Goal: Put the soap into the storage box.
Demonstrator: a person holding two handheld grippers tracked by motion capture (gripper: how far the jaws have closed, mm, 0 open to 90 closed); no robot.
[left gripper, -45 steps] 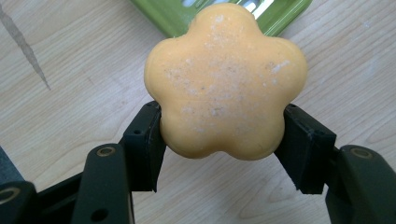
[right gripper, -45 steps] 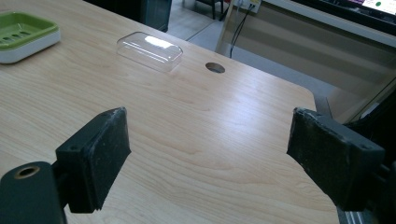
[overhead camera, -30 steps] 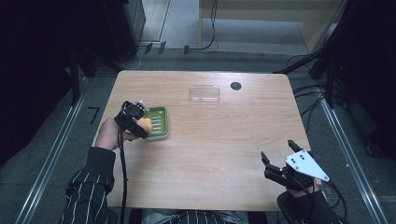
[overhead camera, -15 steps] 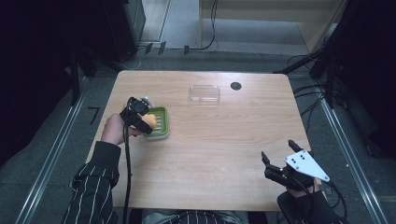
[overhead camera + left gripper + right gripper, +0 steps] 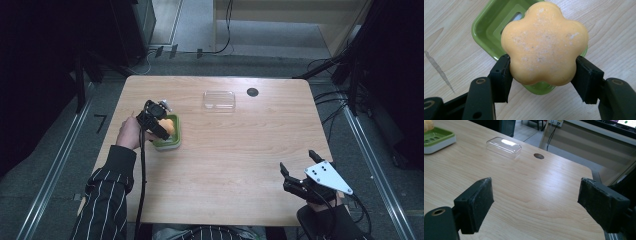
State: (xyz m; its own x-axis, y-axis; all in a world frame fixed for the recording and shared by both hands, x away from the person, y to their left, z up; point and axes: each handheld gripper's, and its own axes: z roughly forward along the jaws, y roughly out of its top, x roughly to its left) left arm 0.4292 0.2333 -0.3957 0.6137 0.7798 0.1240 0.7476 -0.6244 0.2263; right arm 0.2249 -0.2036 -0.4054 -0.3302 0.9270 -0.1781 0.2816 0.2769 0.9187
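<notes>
An orange flower-shaped soap [image 5: 544, 42] is clamped between the black jaws of my left gripper [image 5: 543, 75], just above a green soap dish [image 5: 491, 25]. From the high view the left gripper [image 5: 161, 122] hangs over the dish [image 5: 167, 141] at the table's left, with the soap [image 5: 170, 125] peeking out beside it. My right gripper [image 5: 296, 181] rests near the front right edge, jaws wide open and empty. In the right gripper view its gap [image 5: 536, 205] faces bare wood, the dish [image 5: 436, 138] far off at the upper left.
A clear plastic lid [image 5: 219, 100] lies at the back middle of the table, also seen as the lid [image 5: 503, 147] in the right gripper view. A dark round hole [image 5: 252, 92] sits just right of it. A striped sleeve [image 5: 107, 195] comes in at the bottom left.
My left gripper has carried the soap forward and to the right, from the dish's left edge to over the dish. The right gripper has stayed put.
</notes>
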